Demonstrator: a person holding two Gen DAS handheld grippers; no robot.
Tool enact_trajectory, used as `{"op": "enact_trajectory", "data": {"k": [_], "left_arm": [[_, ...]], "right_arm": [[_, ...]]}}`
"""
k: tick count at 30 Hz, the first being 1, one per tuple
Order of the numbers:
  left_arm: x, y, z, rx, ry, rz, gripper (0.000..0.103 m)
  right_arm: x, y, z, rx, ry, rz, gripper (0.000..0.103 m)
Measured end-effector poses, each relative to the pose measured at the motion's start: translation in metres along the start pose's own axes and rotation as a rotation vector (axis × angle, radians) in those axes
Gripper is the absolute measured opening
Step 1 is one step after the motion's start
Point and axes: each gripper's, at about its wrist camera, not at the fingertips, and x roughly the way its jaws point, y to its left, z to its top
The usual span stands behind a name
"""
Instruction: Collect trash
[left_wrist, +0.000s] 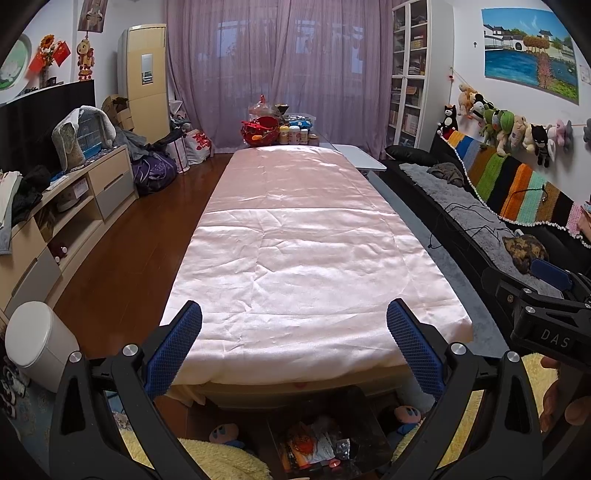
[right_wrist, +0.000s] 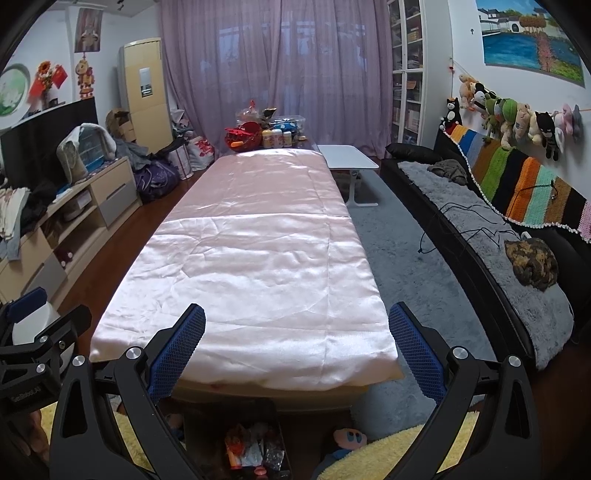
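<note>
At bottom centre, both empty claws, left gripper (left_wrist: 294, 325) and right gripper (right_wrist: 297, 326), gaped over light, crinkly wrappers (left_wrist: 314, 448), probably best pinched by an edge.

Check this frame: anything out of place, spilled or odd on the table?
Nothing stands out. The pink cloth lies flat, only creased, with no trash on it. Wrappers sit in a dark bin below the near edge. Both grippers, left and right, are open and empty.
</note>
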Motion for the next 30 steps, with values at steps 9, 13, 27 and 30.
{"op": "enact_trajectory", "data": {"k": [9,13,27,30], "left_arm": [[0.0003,0.0002,-0.0001,0.000,0.001,0.000,0.095],[0.0000,0.0003,0.0000,-0.001,0.001,0.000,0.095],[-0.0018,0.0000,0.0006,-0.002,-0.001,0.000,0.095],[-0.0015,0.0000,0.0004,-0.004,0.001,0.002,0.095]], "right_arm": [[-0.0014,-0.0008,0.0002,0.003,0.002,0.000,0.100],[-0.0018,-0.0006,0.0000,0.003,0.003,0.001,0.100],[-0.0023,-0.0006,-0.0012,0.005,0.005,0.000,0.100],[-0.0026,-0.0005,-0.0014,0.007,0.008,0.000,0.100]]}}
